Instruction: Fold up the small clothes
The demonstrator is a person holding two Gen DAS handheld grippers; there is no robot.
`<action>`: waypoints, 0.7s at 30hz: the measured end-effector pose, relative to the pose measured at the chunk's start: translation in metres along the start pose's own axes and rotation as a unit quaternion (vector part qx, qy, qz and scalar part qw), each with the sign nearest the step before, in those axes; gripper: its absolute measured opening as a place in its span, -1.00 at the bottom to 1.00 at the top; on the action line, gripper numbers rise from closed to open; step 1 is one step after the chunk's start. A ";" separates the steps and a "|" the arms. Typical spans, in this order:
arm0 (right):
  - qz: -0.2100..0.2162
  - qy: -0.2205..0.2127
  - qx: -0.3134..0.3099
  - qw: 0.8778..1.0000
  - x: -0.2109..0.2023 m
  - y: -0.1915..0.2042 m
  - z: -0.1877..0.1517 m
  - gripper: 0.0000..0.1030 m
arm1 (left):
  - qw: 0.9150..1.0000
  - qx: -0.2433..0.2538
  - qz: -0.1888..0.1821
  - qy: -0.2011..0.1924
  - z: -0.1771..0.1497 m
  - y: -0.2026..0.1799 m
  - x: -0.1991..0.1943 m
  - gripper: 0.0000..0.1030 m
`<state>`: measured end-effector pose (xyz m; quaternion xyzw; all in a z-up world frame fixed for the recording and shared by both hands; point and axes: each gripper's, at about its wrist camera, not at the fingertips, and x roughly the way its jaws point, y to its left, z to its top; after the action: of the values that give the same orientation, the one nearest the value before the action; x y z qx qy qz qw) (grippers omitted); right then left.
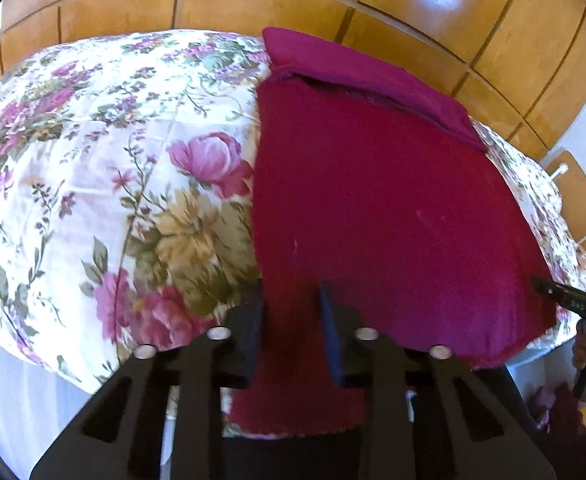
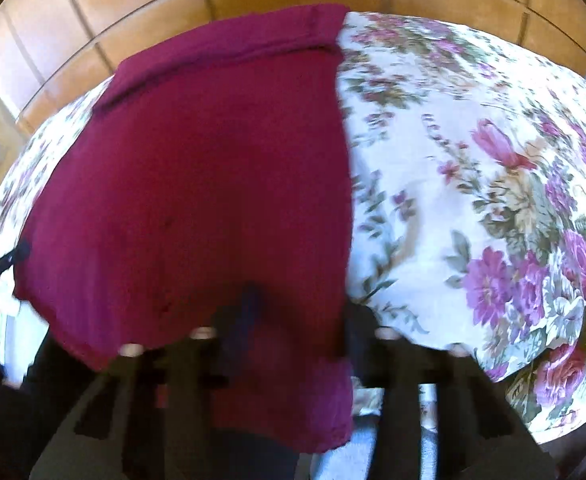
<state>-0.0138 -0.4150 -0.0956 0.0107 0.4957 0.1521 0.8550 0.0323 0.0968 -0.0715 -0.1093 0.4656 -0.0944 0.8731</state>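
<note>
A dark red garment [image 1: 377, 208] lies spread on the floral tablecloth [image 1: 93, 152], its far end folded into a band [image 1: 357, 72]. My left gripper [image 1: 293, 320] stands at the garment's near left corner, fingers apart with the cloth hanging between them over the table edge. In the right wrist view the same garment [image 2: 189, 184] fills the left half. My right gripper [image 2: 297, 320] stands at its near right corner, fingers apart around the hanging cloth, blurred. The right gripper's tip shows in the left wrist view [image 1: 565, 296].
The floral-covered table [image 2: 473, 208] drops off at its near edge. Wooden panelled cupboards [image 1: 253, 4] stand behind it. A wooden chair [image 1: 581, 196] stands at the far right.
</note>
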 end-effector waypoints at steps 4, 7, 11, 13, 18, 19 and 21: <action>0.031 0.008 -0.009 0.999 -0.004 0.008 0.008 -0.84 | 0.998 -0.030 -0.048 -0.006 0.005 0.003 -0.011 -0.81; 0.071 -0.015 0.002 0.997 -0.016 0.012 0.020 -0.84 | 0.995 -0.044 -0.083 -0.025 0.017 0.004 -0.023 -0.81; 0.112 -0.051 0.023 0.992 -0.028 0.014 0.046 -0.85 | 0.990 -0.057 -0.121 -0.047 0.043 0.004 -0.029 -0.81; 0.122 -0.063 0.040 0.990 -0.027 0.011 0.064 -0.84 | 0.988 -0.064 -0.132 -0.057 0.059 0.004 -0.027 -0.81; 0.117 -0.074 0.081 0.987 -0.009 -0.008 0.102 -0.85 | 0.987 -0.068 -0.130 -0.066 0.101 0.003 -0.009 -0.81; 0.113 -0.074 0.091 0.987 -0.002 -0.013 0.111 -0.85 | 0.988 -0.067 -0.124 -0.066 0.109 0.003 -0.003 -0.81; 0.108 -0.070 0.101 0.986 0.007 -0.020 0.123 -0.84 | 0.990 -0.068 -0.109 -0.065 0.125 0.002 0.010 -0.81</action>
<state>0.0994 -0.4161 -0.0427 0.1613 0.4432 0.1914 0.8608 0.1427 0.1086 -0.0122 -0.2249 0.3983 -0.1498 0.8765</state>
